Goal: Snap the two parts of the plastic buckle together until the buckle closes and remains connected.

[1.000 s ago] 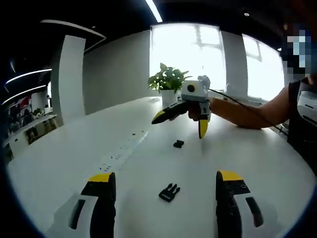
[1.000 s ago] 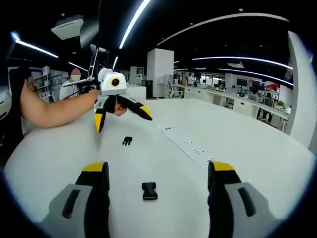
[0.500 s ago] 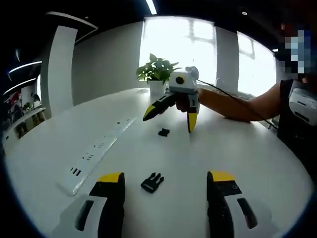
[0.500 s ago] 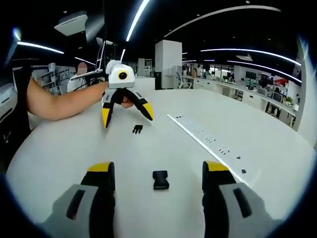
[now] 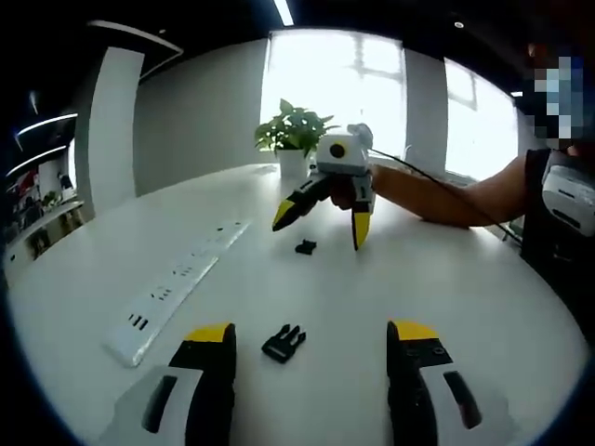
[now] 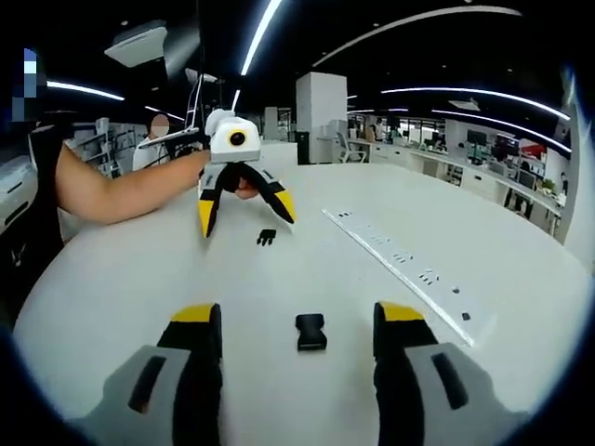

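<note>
No writing or brand mark is reading clearly on anything here; the marks on the power strip are too small to make out.

Two buckle parts are lying apart on the white table. In the left gripper view, the pronged part is sitting between the left tongs, whose jaws are standing wide and released, touching nothing. The socket part is lying farther off, under the tips of the right tongs, which are coming in from across the table with a person's forearm behind them.

In the right gripper view, the socket part is lying between the right tongs, jaws spread and gripping nothing. The pronged part is resting beyond it, just below the left tongs, also spread, held by a forearm.

One power strip is running along the table, showing in the right gripper view as a long white bar. One potted plant is standing in a white pot at the far edge, before bright windows. Office desks are showing in the background.
</note>
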